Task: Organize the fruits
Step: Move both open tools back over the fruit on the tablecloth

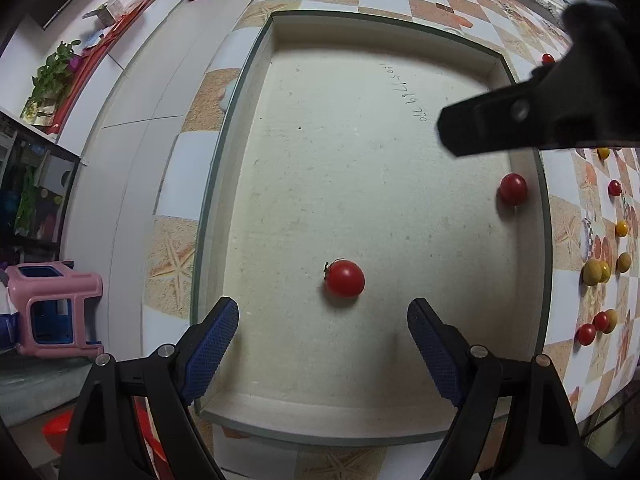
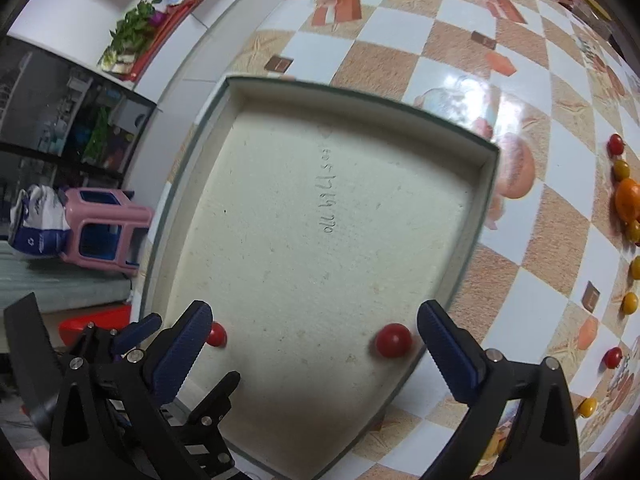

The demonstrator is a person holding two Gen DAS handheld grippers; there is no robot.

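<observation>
A shallow white foam tray [image 1: 276, 80] lies on the checkered table and holds two red cherry tomatoes. In the left wrist view one tomato [image 1: 345, 278] lies just ahead of my open, empty left gripper [image 1: 323, 320]; the other [image 1: 513, 189] rests against the tray's right wall. In the right wrist view my right gripper [image 2: 314, 326] is open and empty above the tray [image 2: 360, 100], with one tomato [image 2: 393, 340] by its right finger and the other [image 2: 216, 334] partly hidden behind its left finger. The left gripper shows at the lower left there.
Several loose red and yellow cherry tomatoes [image 1: 596, 272] lie on the tablecloth right of the tray; they also show in the right wrist view [image 2: 630, 303], with an orange fruit [image 2: 627, 199]. A pink stool [image 1: 52, 308] stands on the floor beyond the table's left edge.
</observation>
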